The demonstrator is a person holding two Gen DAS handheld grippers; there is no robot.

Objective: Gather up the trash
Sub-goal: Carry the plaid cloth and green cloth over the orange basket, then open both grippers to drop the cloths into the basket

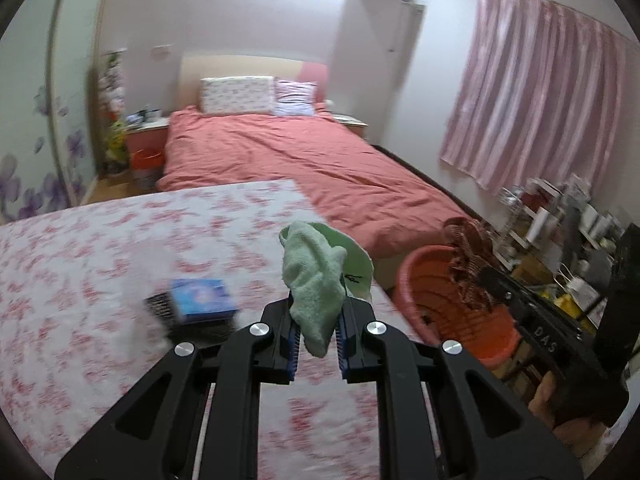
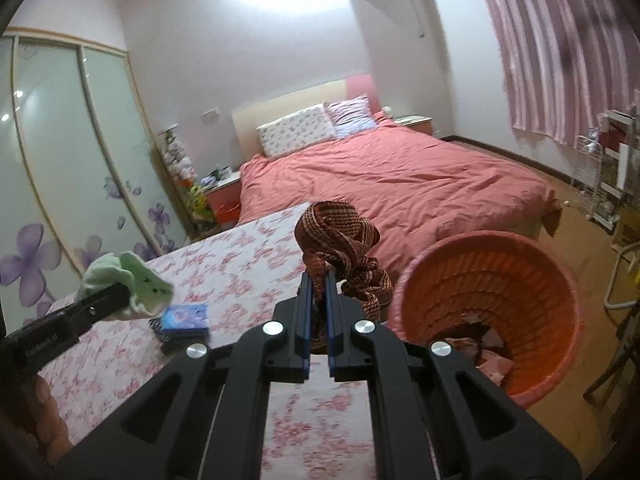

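My left gripper is shut on a light green sock and holds it above the flowered table; it also shows in the right wrist view. My right gripper is shut on a brown patterned cloth and holds it just left of the red basket. In the left wrist view the brown cloth hangs over the basket. The basket holds some scraps at its bottom.
A flowered tablecloth covers the table. A blue packet lies on a dark object on it. Beyond stands a bed with a coral cover. Cluttered shelves are at the right, a wardrobe at the left.
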